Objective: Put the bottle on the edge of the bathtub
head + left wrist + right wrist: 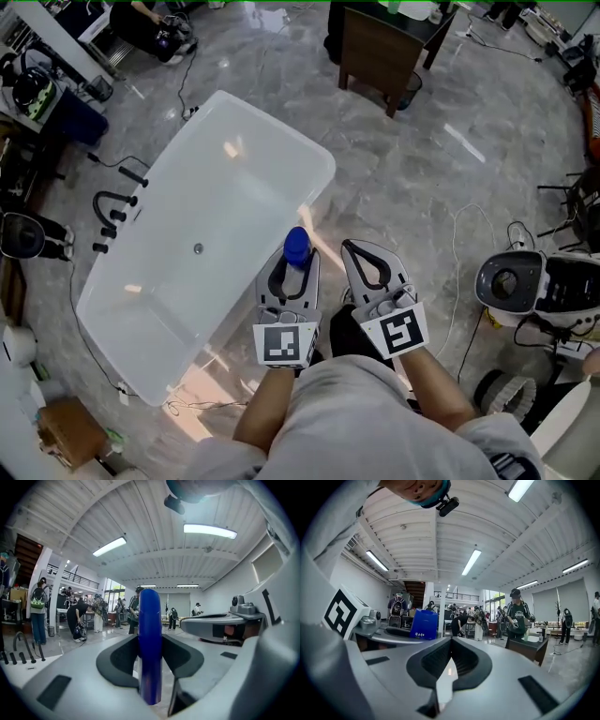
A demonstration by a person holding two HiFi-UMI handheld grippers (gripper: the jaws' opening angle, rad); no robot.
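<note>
Bottle [296, 246] sat clamped in left gripper [294, 262], off the bathtub [317, 173] by its near long edge (right gripper [354, 251] pinched together, empty); carry step, next likely needing a level set-down on that rim.

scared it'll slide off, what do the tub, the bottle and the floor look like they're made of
Bathtub: glossy white, likely acrylic or enamel; light glares off its smooth walls.
Bottle: opaque blue, probably plastic; even colour with a soft sheen.
Floor: polished grey veined stone or marble-look tile; it shows bright reflections.
</note>
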